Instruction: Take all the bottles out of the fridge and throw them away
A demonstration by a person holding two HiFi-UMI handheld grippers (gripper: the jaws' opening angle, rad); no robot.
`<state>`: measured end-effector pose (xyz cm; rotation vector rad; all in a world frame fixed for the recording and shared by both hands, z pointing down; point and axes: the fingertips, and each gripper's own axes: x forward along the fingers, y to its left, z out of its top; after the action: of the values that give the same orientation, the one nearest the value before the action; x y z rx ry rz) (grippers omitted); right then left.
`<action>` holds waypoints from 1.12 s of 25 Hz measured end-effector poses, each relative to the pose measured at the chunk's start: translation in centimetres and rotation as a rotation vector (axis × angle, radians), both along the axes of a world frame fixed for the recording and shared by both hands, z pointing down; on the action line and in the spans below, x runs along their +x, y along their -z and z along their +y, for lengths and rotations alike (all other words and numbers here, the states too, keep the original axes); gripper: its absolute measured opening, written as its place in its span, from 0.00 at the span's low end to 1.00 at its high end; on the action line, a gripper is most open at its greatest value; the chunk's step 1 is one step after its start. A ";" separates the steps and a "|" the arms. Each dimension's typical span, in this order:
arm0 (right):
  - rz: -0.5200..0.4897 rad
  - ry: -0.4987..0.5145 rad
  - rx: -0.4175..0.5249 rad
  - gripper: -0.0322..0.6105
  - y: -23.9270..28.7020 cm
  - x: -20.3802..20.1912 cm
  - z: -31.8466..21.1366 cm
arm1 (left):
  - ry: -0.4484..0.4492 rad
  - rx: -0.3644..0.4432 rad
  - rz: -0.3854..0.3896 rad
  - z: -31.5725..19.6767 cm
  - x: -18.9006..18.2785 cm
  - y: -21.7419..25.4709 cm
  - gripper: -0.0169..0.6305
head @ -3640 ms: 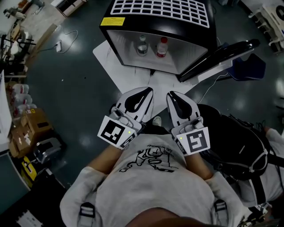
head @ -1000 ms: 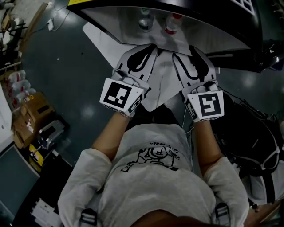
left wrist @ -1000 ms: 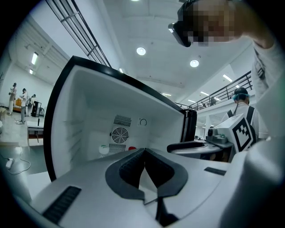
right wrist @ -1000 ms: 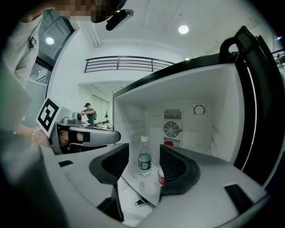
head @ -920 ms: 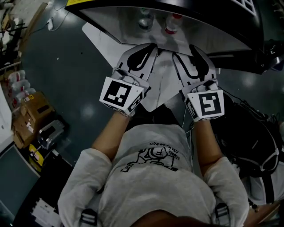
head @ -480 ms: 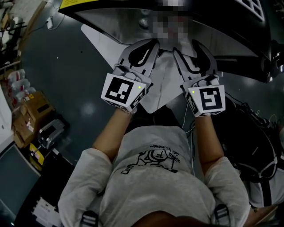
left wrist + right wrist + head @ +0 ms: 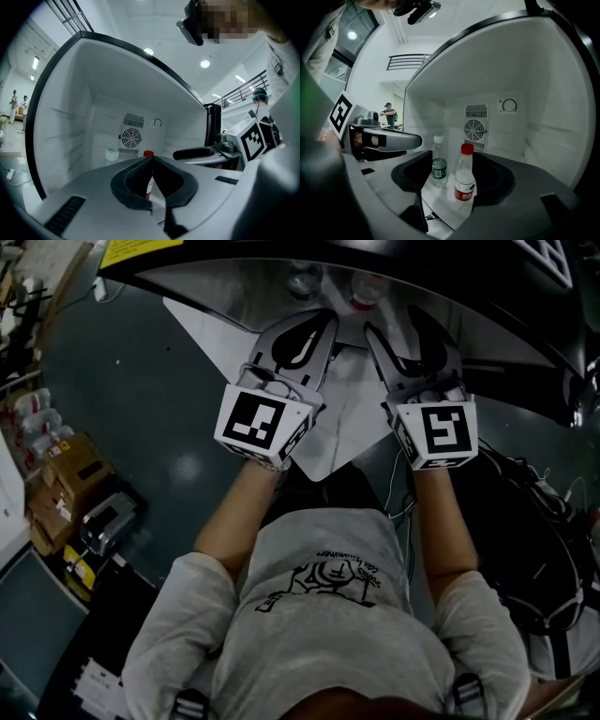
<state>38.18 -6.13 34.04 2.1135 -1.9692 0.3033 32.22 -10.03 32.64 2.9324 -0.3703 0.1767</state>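
At the far left of the head view, cardboard boxes sit on the dark floor, well apart from the work. A white sheet lies on the floor under the open fridge, and both grippers reach toward the fridge from the person's arms.

The left gripper has its jaws together, tips touching, and nothing is held in them. It sits at the fridge mouth. In the left gripper view, the left gripper shows the closed tips with a hollow below them. Part of the red-cap bottle is visible through that hollow. The top of the green-label bottle shows to its left, in front of the fan grille on the back wall of the fridge.

Both bottles stand upright inside the fridge, near each other but apart. From above, the green-label bottle is on the left and the red-cap bottle on the right.

The right gripper has its jaws wide and opening. In its own view, the right gripper frames both the green-label bottle and the red-cap bottle in the gap. The red-cap bottle is nearer, and neither pad touches it.

A black bag lies on the floor at the far right.
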 end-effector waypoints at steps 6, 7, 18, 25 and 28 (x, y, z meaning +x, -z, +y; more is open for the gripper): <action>0.007 -0.005 -0.009 0.46 -1.4 1.3 -1.3 | 0.008 0.003 -0.013 -0.9 0.9 -1.4 0.05; 0.007 -0.006 -0.010 0.46 -1.8 1.7 -1.4 | 0.010 0.003 -0.015 -1.0 1.3 -1.8 0.05; 0.014 -0.017 -0.019 0.48 -2.6 2.7 -3.0 | 0.026 0.016 -0.022 -2.1 1.8 -2.2 0.05; 0.017 -0.020 -0.023 0.50 -3.2 2.8 -3.7 | 0.031 0.020 -0.027 -2.5 1.9 -2.7 0.05; 0.012 -0.022 -0.025 0.51 -3.8 3.1 -4.2 | 0.037 0.021 -0.031 -2.9 2.0 -3.1 0.05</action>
<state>41.32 -10.38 37.85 2.1178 -1.9261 0.3171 34.19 -12.89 35.77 2.9444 -0.4329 0.2153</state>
